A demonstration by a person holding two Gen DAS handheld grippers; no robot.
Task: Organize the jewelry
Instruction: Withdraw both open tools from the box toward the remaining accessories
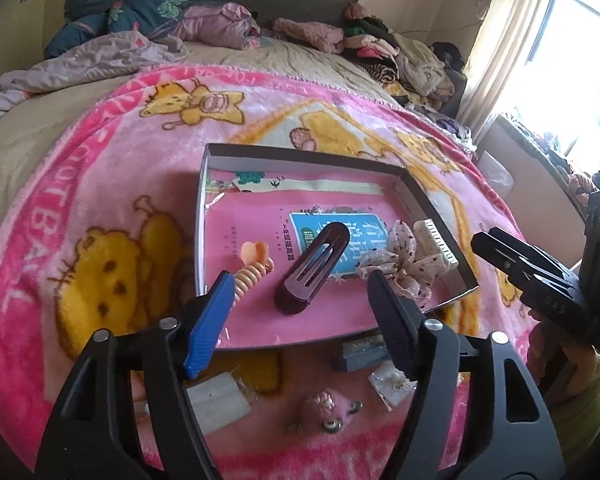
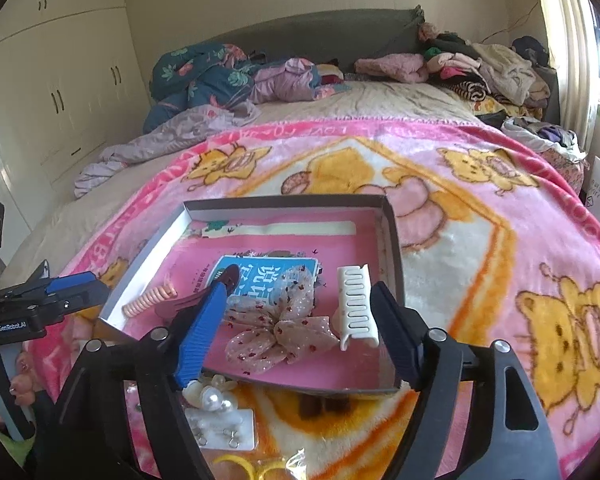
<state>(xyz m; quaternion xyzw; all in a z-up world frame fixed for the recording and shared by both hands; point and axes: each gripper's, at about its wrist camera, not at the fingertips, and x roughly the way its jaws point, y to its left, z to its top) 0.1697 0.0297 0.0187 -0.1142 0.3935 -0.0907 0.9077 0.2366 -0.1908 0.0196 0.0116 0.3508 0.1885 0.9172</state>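
A shallow box (image 1: 300, 160) (image 2: 284, 201) with a pink book as its floor lies on a pink blanket. In it lie a dark maroon hair clip (image 1: 314, 266) (image 2: 230, 276), an orange coil hair tie (image 1: 250, 274) (image 2: 150, 300), a sheer spotted bow (image 1: 396, 264) (image 2: 284, 320) and a white claw clip (image 1: 438, 242) (image 2: 356, 306). My left gripper (image 1: 300, 320) is open and empty above the box's near edge, around the maroon clip. My right gripper (image 2: 296, 332) is open and empty over the bow.
Loose pieces lie on the blanket before the box: a pink knitted piece (image 1: 326, 402), an earring packet (image 1: 392, 384), a pearl clip (image 2: 210, 394), an earring card (image 2: 224, 428), yellow rings (image 2: 244, 466). Clothes are piled at the bed's head (image 2: 480, 64).
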